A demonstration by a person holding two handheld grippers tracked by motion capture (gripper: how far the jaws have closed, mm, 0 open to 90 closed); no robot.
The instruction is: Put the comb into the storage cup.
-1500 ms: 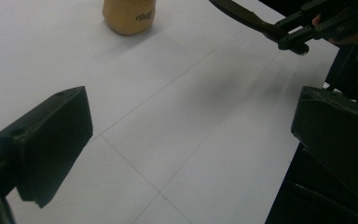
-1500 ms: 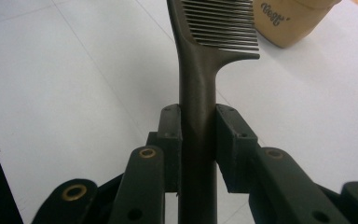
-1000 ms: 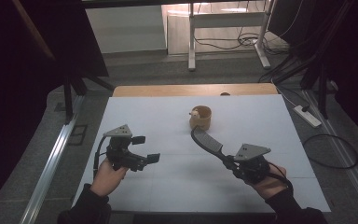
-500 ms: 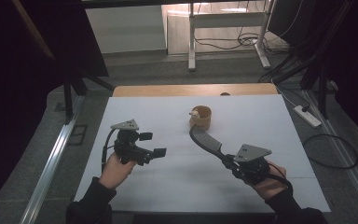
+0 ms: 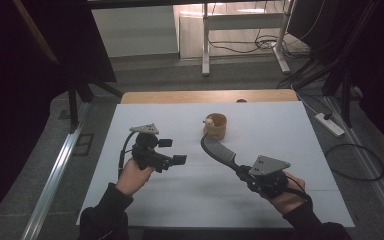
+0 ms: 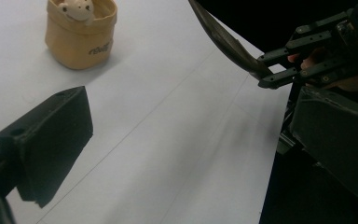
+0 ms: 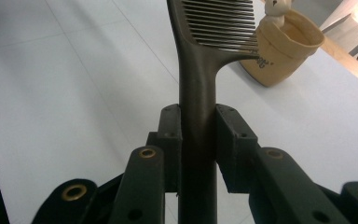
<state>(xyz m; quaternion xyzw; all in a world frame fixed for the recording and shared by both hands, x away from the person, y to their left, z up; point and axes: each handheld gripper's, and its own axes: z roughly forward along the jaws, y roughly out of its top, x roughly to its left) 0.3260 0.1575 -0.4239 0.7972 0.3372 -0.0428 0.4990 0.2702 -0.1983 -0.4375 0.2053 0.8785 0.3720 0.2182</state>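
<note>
The white counter point(image 5: 145, 120) carried a tan fabric pouch point(image 5: 215, 126) with a small toy inside. Just short of it hung the dark comb point(image 5: 219, 150), pinched by its handle in the right gripper point(image 5: 244, 172) and not yet dropped in. The left gripper point(image 5: 172, 151) hovered spread and empty.

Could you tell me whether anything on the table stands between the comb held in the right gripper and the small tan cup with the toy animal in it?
Nothing visible does. The right gripper is shut on the comb by its handle, and the comb's toothed end reaches close to the tan cup; only bare white table lies there. The left gripper is open, off to the side.
</note>
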